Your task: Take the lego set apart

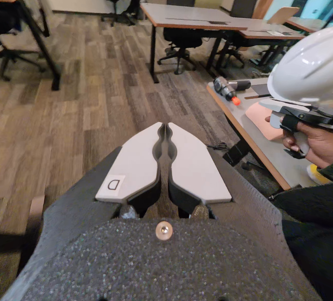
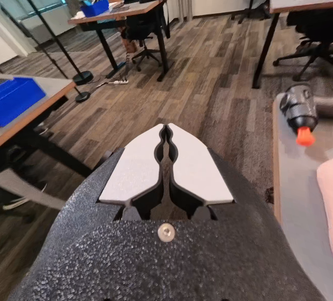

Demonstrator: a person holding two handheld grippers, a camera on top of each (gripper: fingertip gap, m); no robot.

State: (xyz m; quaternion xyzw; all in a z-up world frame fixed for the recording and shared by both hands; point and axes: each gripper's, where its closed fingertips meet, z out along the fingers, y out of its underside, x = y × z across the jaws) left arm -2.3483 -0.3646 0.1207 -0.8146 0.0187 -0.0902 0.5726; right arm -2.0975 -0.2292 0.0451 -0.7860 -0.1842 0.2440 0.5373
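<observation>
My left claw (image 1: pixel 165 124) and right claw (image 2: pixel 165 125) are both pressed together, pinching nothing, over the floor left of the table (image 1: pixel 255 141). No lego shows in either view; a massage gun (image 2: pixel 299 114) lies on that table.

Wood-look floor (image 1: pixel 90 112) spreads wide. A black massage gun (image 1: pixel 227 88) with an orange tip lies on the near grey table (image 1: pixel 252 141), just beside a pink pad (image 1: pixel 261 123). Blue bin (image 2: pixel 16 99) sits on another desk; office chairs (image 1: pixel 180 43) are tucked under tables beyond.
</observation>
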